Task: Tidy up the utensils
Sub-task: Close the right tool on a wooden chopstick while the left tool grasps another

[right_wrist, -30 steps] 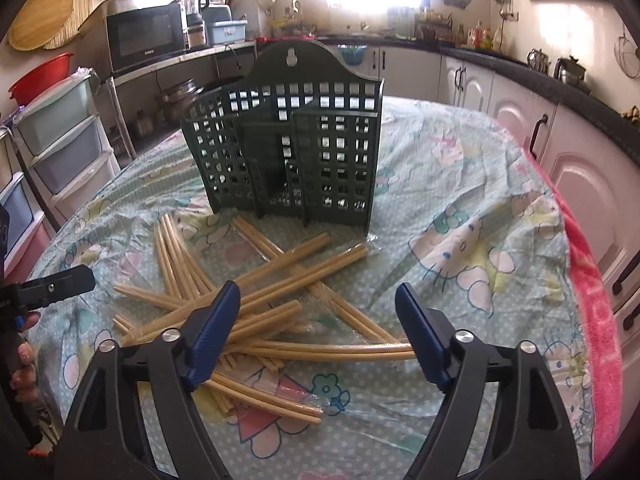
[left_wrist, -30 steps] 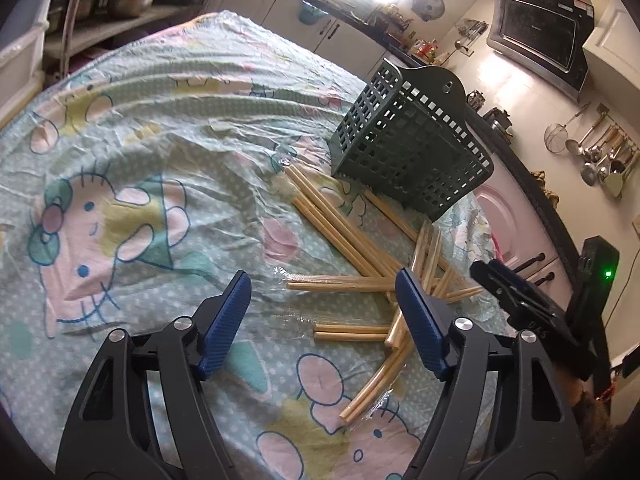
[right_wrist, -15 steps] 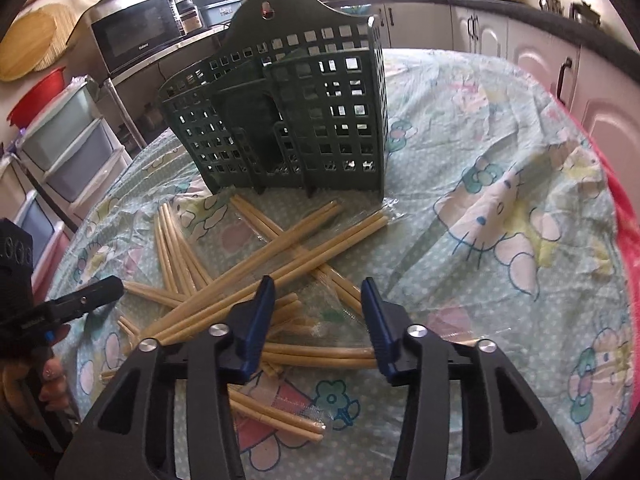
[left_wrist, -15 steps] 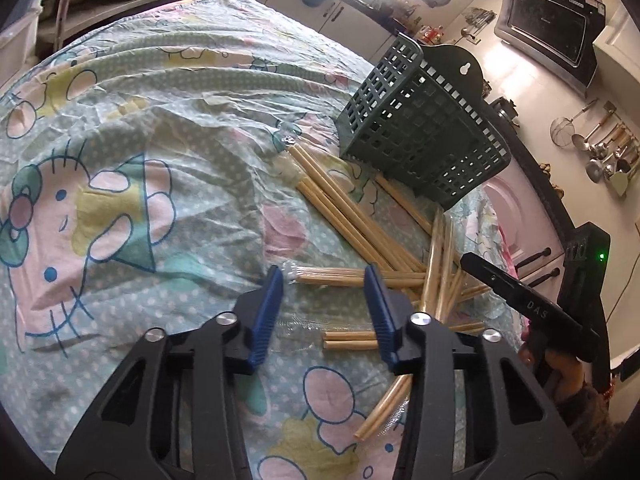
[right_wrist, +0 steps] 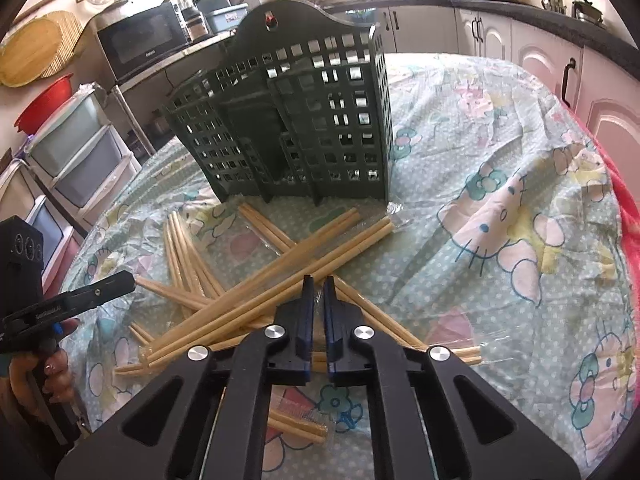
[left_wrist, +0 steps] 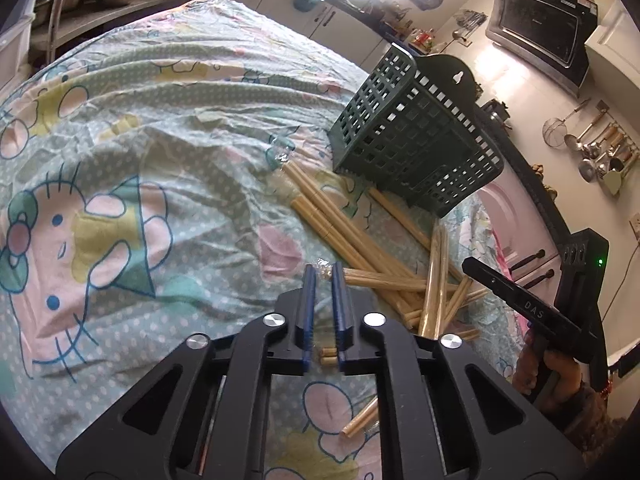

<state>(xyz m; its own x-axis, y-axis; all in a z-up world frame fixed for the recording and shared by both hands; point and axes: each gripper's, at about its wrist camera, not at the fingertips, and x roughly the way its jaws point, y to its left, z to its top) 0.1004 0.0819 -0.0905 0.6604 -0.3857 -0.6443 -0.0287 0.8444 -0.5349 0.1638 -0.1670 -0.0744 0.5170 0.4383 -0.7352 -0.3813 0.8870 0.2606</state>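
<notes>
The left hand-held gripper (left_wrist: 323, 276) is seen narrowed to a slit, its blue pads (left_wrist: 309, 300) pinched on the clear wrapper end of a chopstick pair (left_wrist: 384, 282). The right hand-held gripper (right_wrist: 316, 286) is likewise nearly closed over the pile; whether anything is held cannot be told. Wrapped wooden chopsticks (right_wrist: 256, 292) are scattered across the cartoon-print cloth of the table (right_wrist: 500, 208). Beyond them, a dark green lattice utensil holder (right_wrist: 304, 128) is stood upright, near the table's middle.
</notes>
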